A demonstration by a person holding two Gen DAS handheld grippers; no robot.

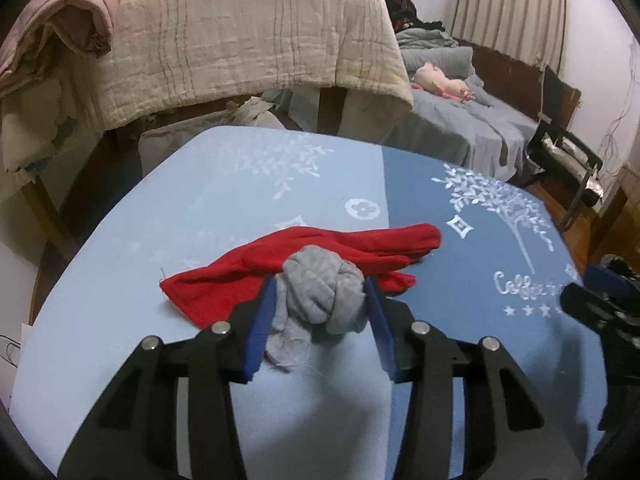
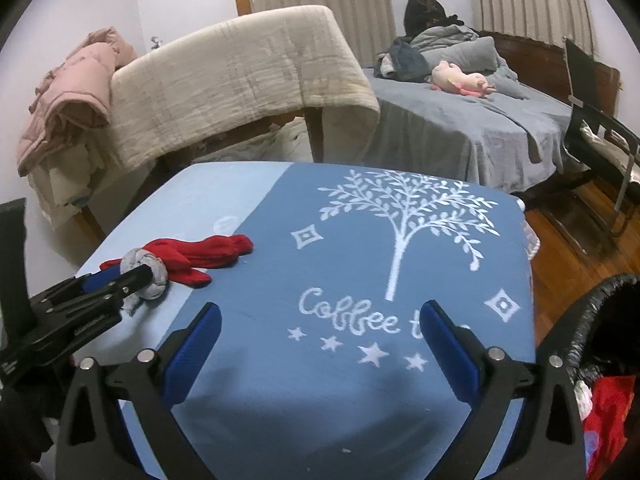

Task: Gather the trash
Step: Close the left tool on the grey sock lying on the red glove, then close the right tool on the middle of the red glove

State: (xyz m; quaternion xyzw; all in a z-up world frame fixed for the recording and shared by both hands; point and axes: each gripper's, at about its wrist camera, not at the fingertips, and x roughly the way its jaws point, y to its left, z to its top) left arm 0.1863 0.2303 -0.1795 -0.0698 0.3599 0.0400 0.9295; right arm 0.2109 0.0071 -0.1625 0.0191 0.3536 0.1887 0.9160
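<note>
A balled grey sock [image 1: 324,294] sits between the blue pads of my left gripper [image 1: 320,292], which is shut on it just above the blue tablecloth [image 1: 200,208]. A red glove [image 1: 320,256] lies flat on the cloth right behind the sock. In the right wrist view the left gripper [image 2: 136,276] holds the grey sock [image 2: 146,264] at the left, with the red glove [image 2: 200,254] beside it. My right gripper [image 2: 320,328] is open and empty over the dark blue part of the cloth [image 2: 360,248].
A bin lined with a black bag [image 2: 600,320], holding red and white items, stands at the table's right edge. Behind the table are a chair draped with a beige blanket [image 1: 248,48], a bed [image 2: 460,120] and a black chair [image 2: 600,136].
</note>
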